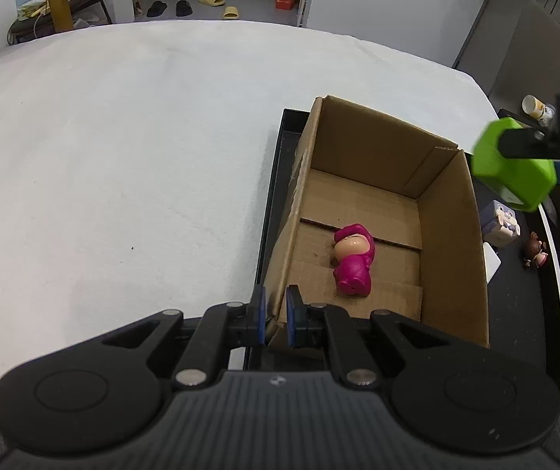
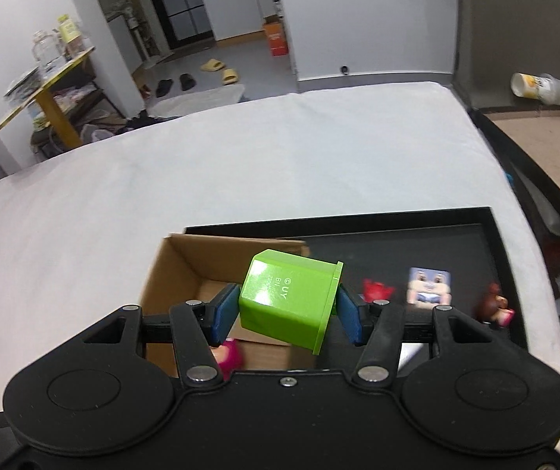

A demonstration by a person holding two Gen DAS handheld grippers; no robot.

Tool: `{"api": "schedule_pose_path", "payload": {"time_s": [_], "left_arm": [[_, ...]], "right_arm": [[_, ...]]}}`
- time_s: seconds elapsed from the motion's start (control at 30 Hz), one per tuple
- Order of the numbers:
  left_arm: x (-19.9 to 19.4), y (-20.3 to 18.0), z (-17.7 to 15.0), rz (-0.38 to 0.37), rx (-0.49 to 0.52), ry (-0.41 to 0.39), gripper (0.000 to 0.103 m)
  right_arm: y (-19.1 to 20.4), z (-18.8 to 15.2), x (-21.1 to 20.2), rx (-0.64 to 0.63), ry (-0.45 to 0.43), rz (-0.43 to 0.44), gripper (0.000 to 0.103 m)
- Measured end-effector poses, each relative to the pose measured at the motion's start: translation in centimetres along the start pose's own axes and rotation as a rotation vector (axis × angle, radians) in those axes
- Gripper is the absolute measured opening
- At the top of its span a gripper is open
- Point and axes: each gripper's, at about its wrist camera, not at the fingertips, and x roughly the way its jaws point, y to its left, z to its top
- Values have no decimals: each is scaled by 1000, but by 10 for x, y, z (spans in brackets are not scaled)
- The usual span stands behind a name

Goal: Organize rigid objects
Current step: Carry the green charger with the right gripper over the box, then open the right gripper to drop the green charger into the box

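Note:
An open cardboard box stands on a black tray on the white-covered table. A pink figurine lies on the box floor. My left gripper is shut on the box's near left corner wall, one blue pad on each side. My right gripper is shut on a green plastic cup, which lies tilted on its side in the air above the box and its right rim. From the left wrist view the green cup hangs at the box's far right corner.
On the tray right of the box lie a printed cube, a red figure and a small brown doll. A paper cup lies on a wooden surface at far right. White tablecloth stretches left and beyond.

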Motion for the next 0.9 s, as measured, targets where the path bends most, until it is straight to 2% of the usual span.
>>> {"api": "schedule_pose_path", "payload": {"time_s": [0.27, 0.53, 0.9], "left_arm": [[1, 2, -1, -14, -1, 3, 10], [0, 3, -2, -34, -3, -4, 10], [0, 6, -2, -45, -4, -6, 10]], "right_arm": [[29, -3, 12, -44, 29, 49, 53], [49, -14, 35, -55, 99, 88, 53], [67, -27, 58, -92, 153, 74, 53]]}}
